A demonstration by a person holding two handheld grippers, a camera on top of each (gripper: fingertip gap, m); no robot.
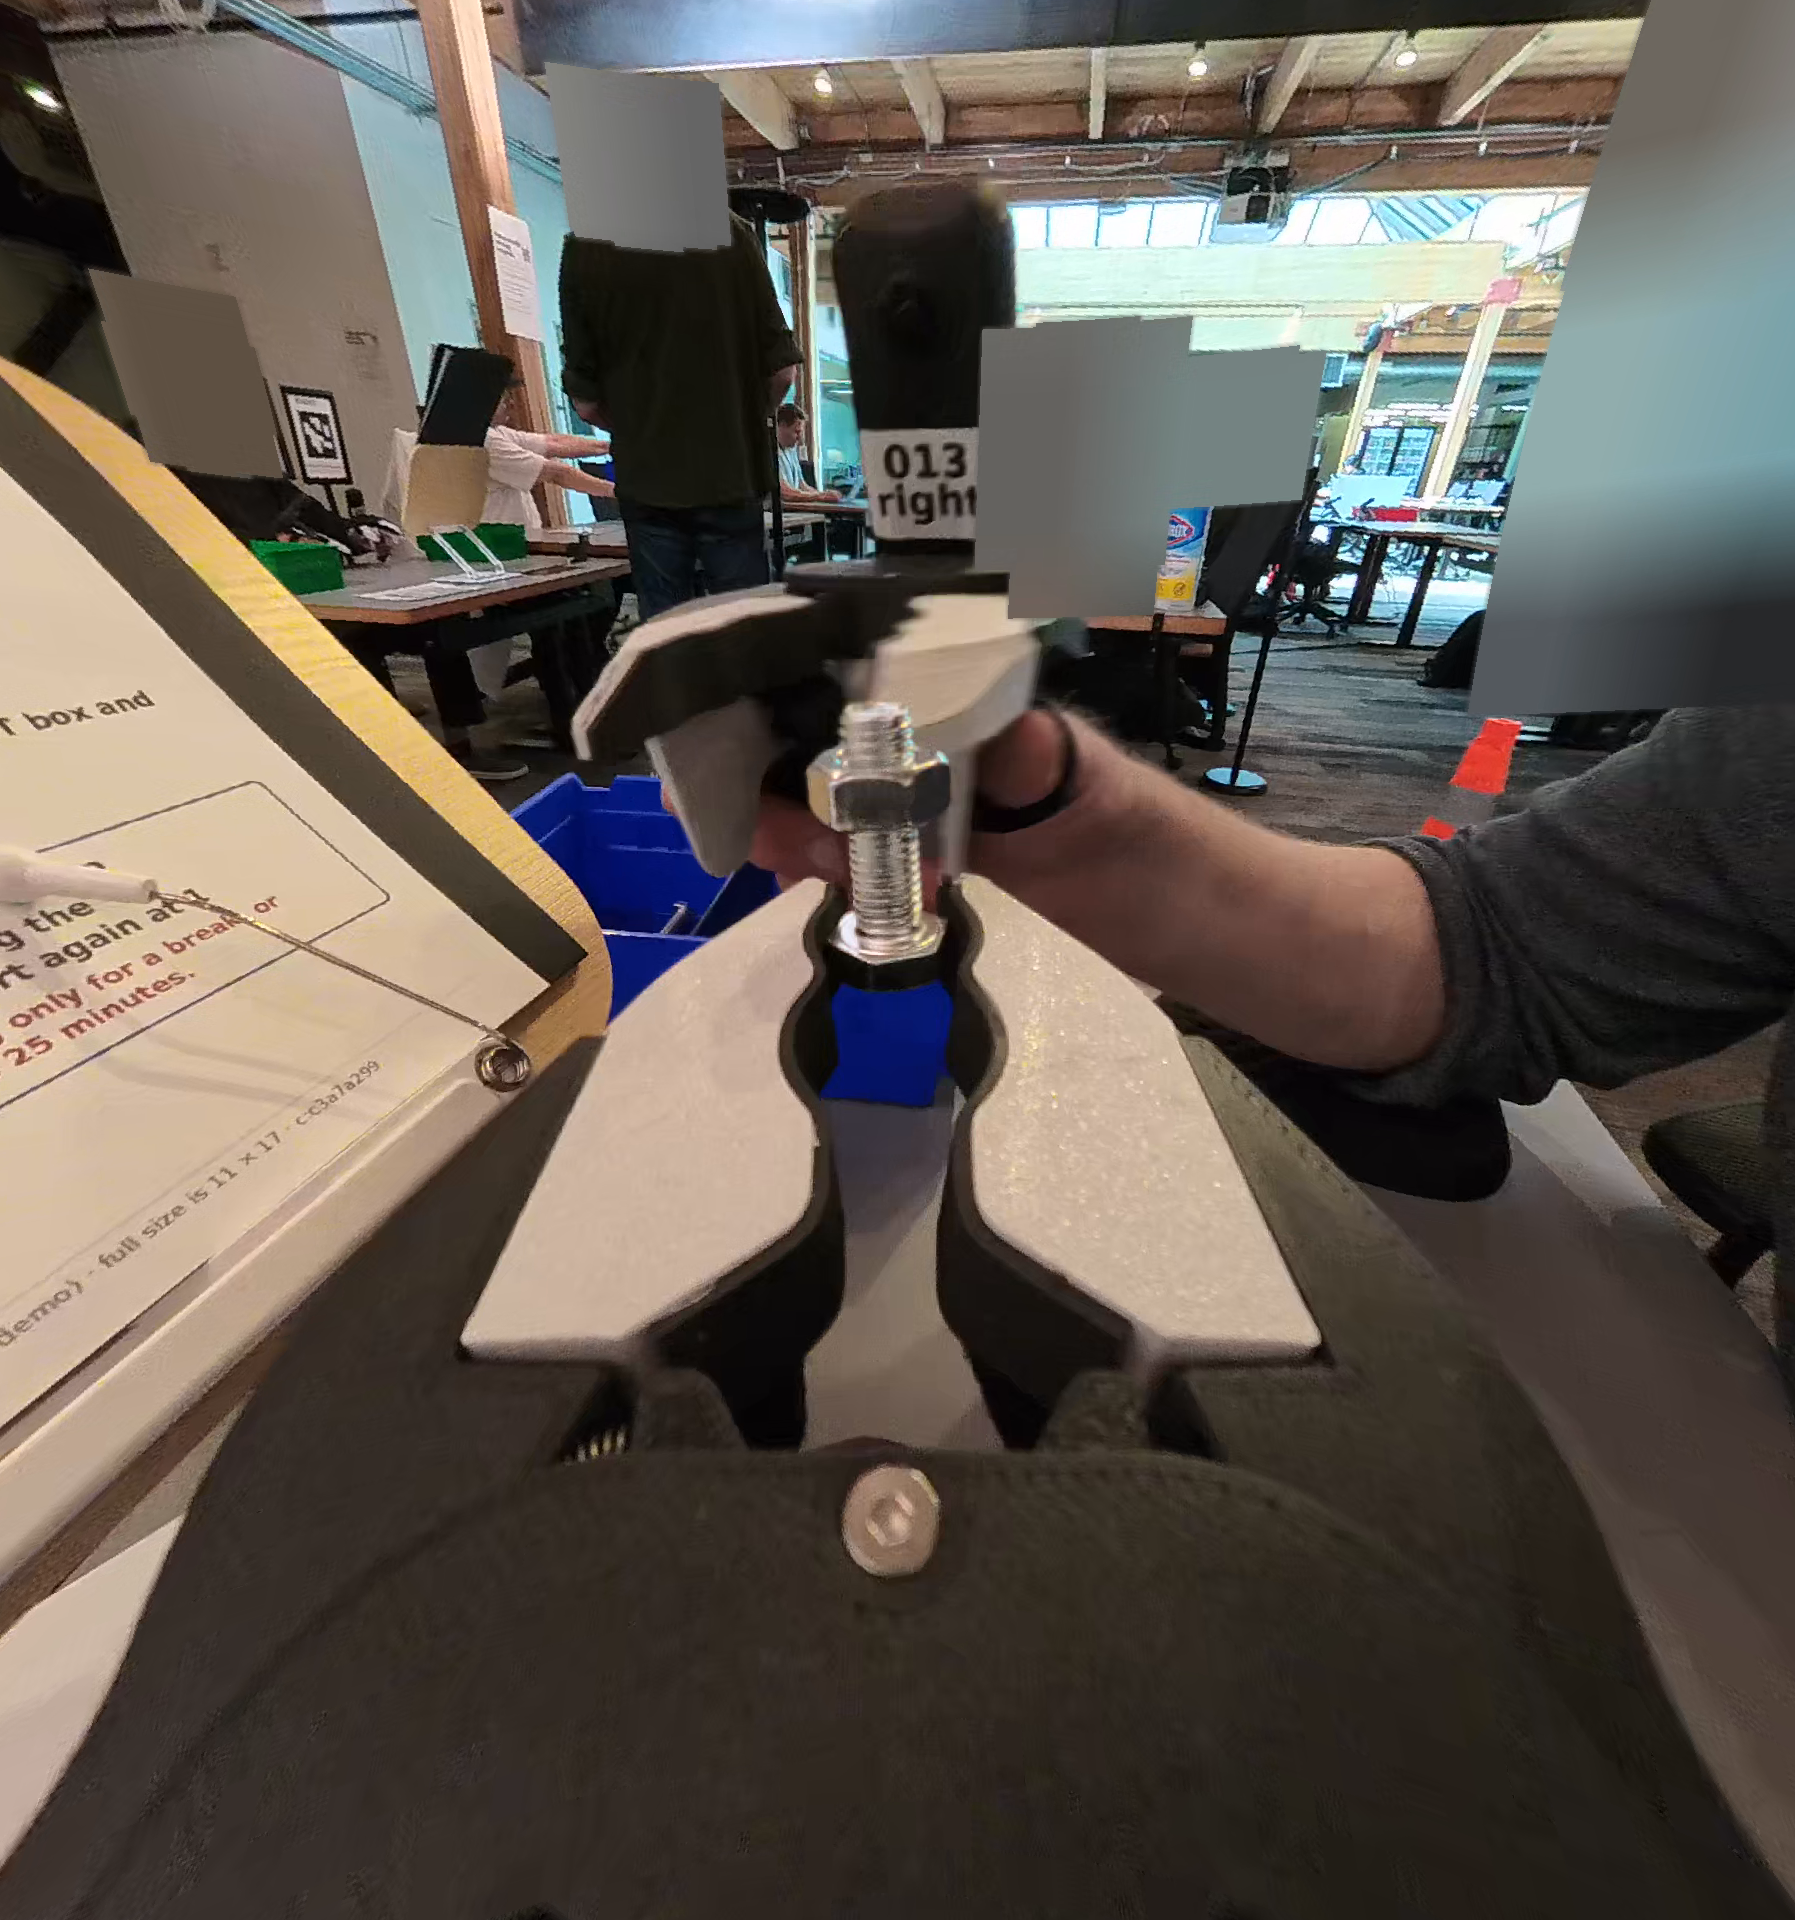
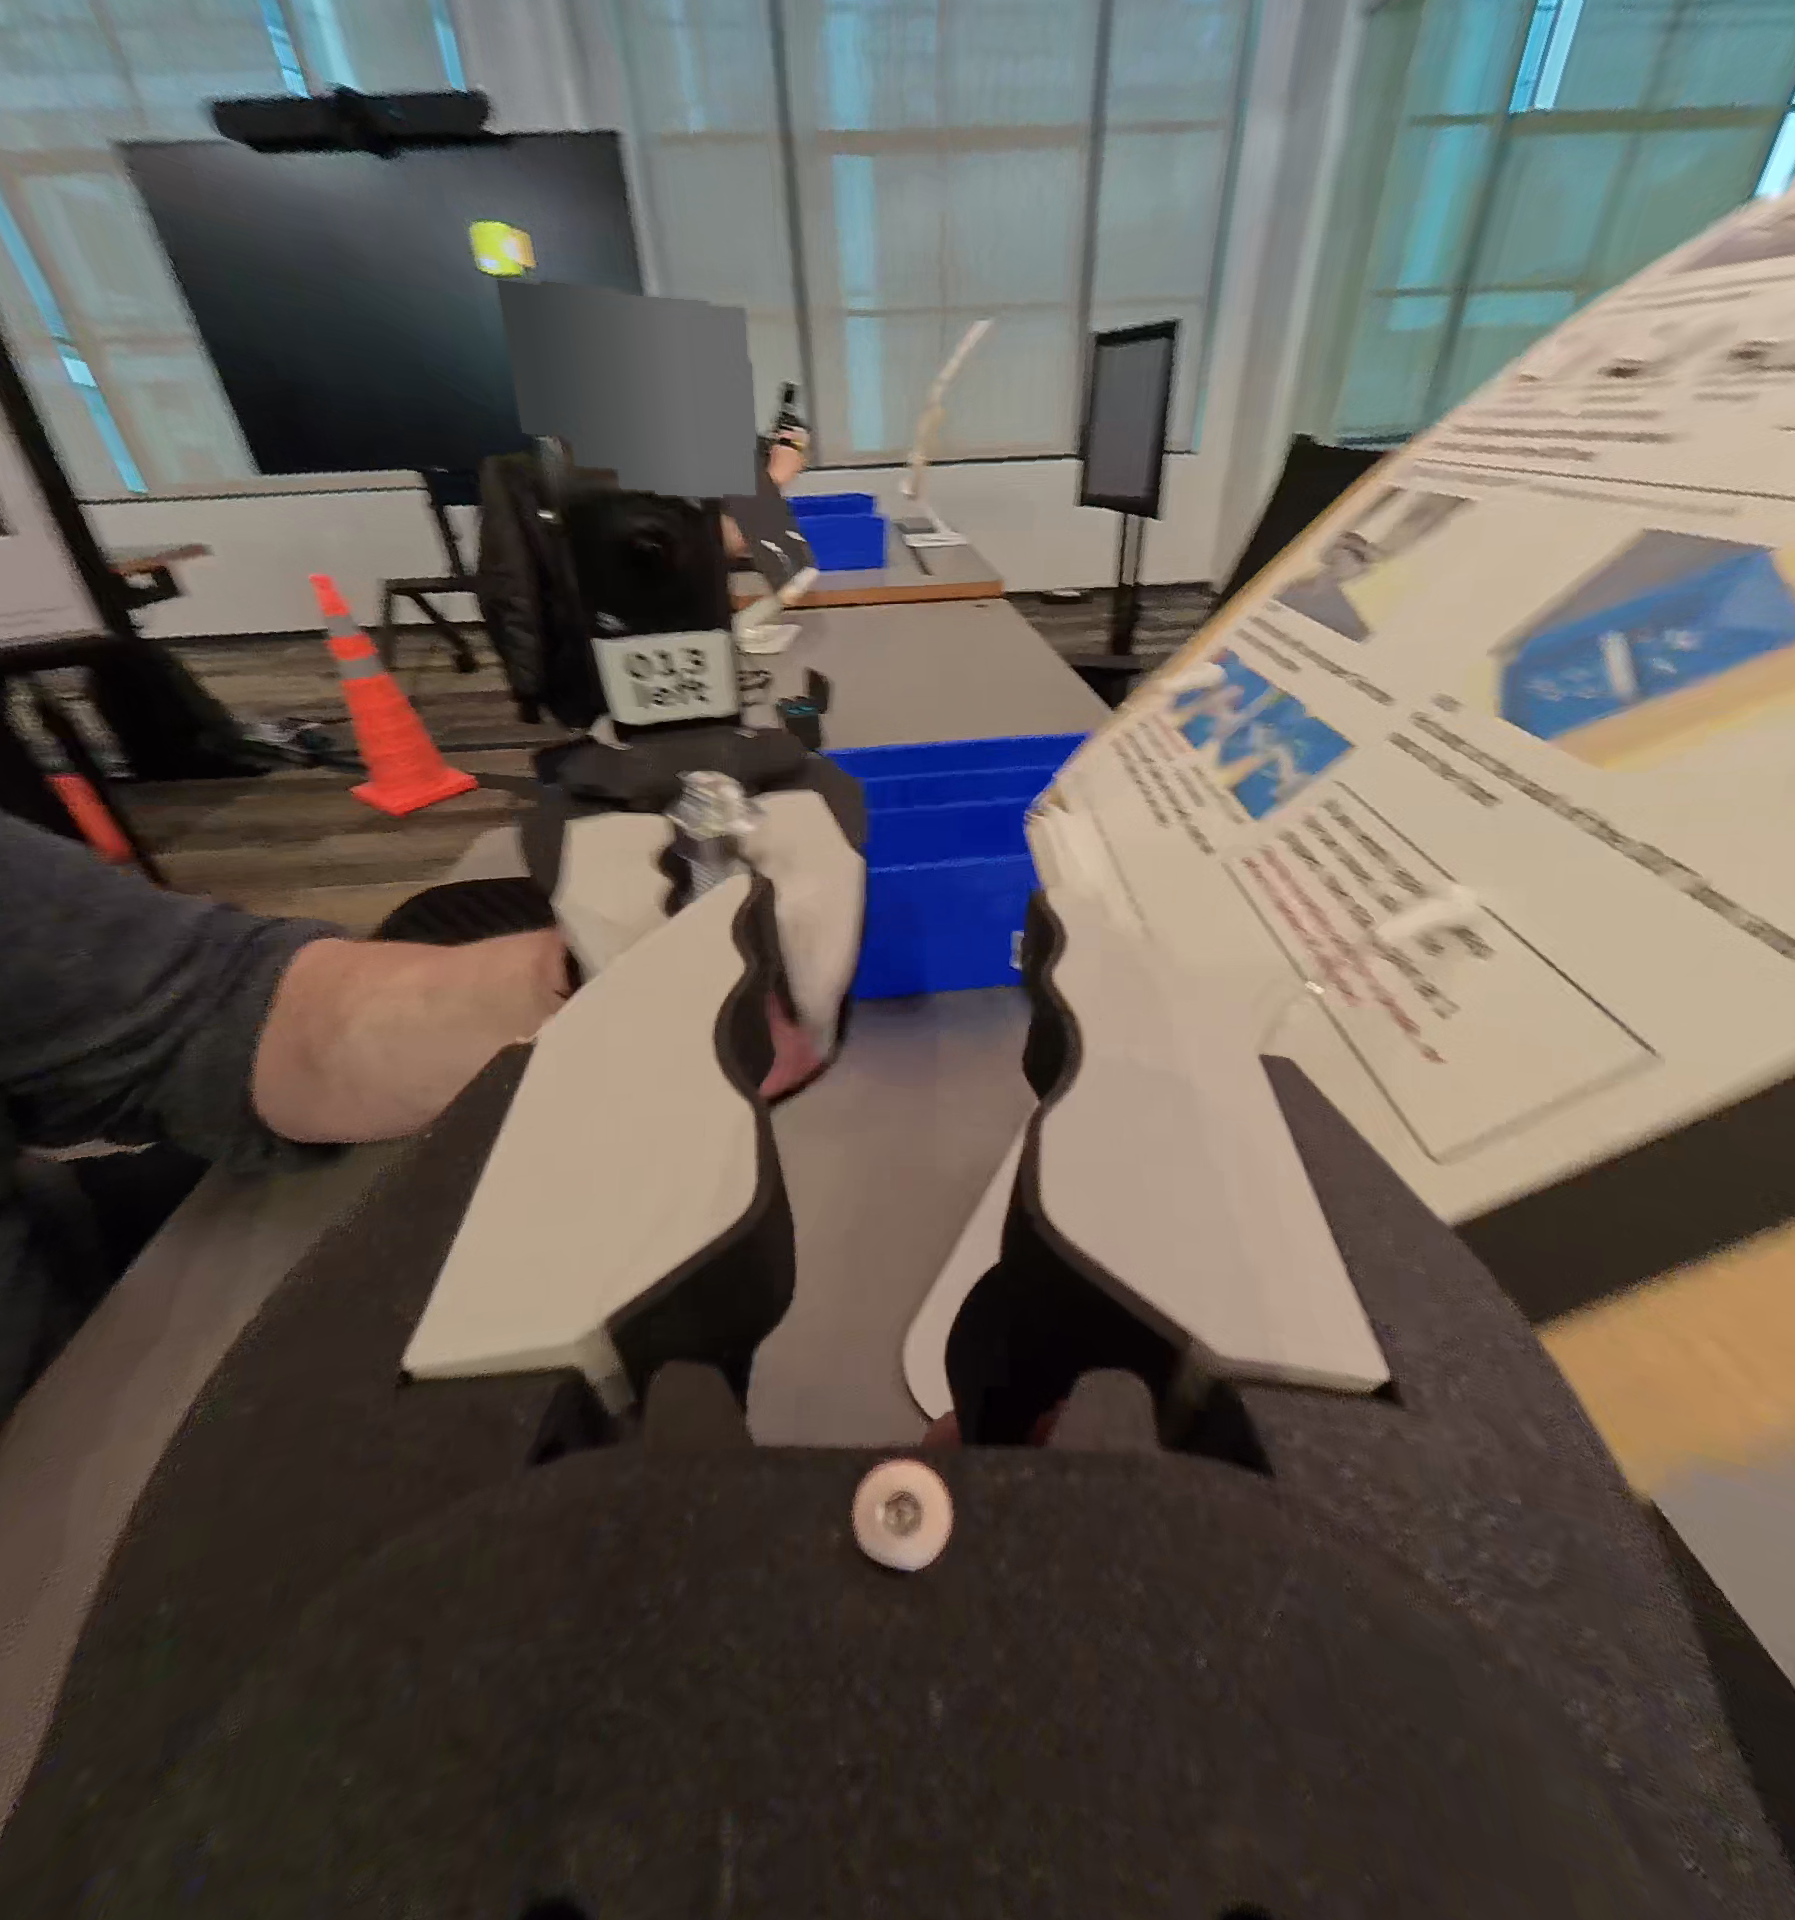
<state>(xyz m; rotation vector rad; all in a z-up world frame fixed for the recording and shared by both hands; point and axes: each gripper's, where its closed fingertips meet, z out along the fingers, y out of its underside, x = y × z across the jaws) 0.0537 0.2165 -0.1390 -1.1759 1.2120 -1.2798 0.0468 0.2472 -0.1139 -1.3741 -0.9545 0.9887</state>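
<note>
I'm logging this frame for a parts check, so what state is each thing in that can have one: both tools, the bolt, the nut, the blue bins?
Left tool: shut on the bolt's head end.
Right tool: open, nothing between its fingers.
Bolt: upright, threaded end up.
Nut: threaded partway down the bolt.
Blue bins: open-topped, standing on the table; contents mostly hidden.

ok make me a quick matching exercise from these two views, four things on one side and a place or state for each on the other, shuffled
Things:
1. bolt
2. hex nut
3. right gripper
4. blue bin

Places or states:
a. jaws spread apart, nothing between them
b. on the table beside the slanted instruction board
c. head clamped in the left gripper, shaft upright
d. threaded partway down the shaft

Pairs: 1-c, 2-d, 3-a, 4-b
</note>
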